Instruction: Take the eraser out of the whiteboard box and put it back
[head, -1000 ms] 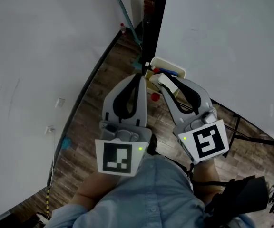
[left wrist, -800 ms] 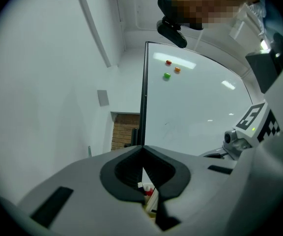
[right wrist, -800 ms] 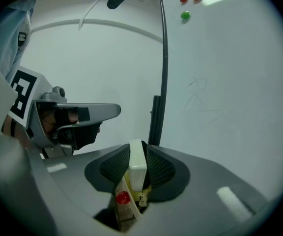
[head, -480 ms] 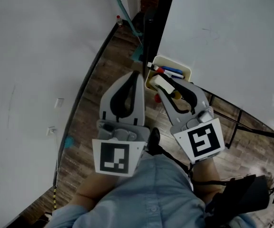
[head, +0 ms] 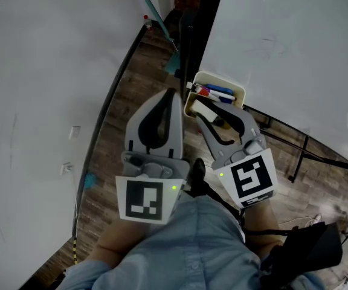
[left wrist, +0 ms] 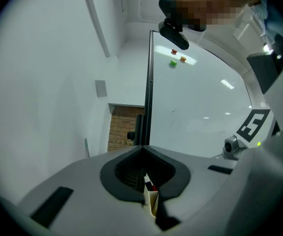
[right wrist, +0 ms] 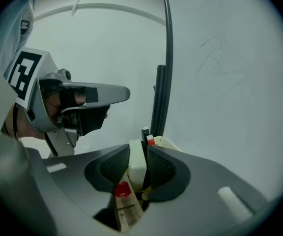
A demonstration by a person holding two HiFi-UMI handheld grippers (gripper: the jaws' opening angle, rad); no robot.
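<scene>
Nearest, a blue shirt (head: pixel 180 246) was seen at the bottom of the head view, and beyond it the two tools were held side by side. The left tool (head: pixel 174 94) was clenched on nothing, its jaws pressed together just beside the box (head: pixel 238 92). The right tool (head: pixel 210 115) was clenched on the eraser (right wrist: pixel 137 165), a white block gripped upright between the pads. Compared with a second before, the right tool had been brought lower and tipped further down, so that the eraser was now at the mouth of the box, in its near part, among the markers (head: pixel 217 92) kept there. Whether it already rested on the bottom could not be told. From this it was judged that the eraser had been taken out and was now being put back, with only the last lowering and the release left to do. The box was fixed at the edge of the whiteboard (head: pixel 295 47), with the wooden floor (head: pixel 116 132) far below. No brand could be read. Only black-and-white square patterns were shown on the tools' cubes, a faint scribble (right wrist: pixel 220 65) on the whiteboard could not be made out, and the print on a red-tipped stick (right wrist: pixel 123 195) in the box was too small to read.
</scene>
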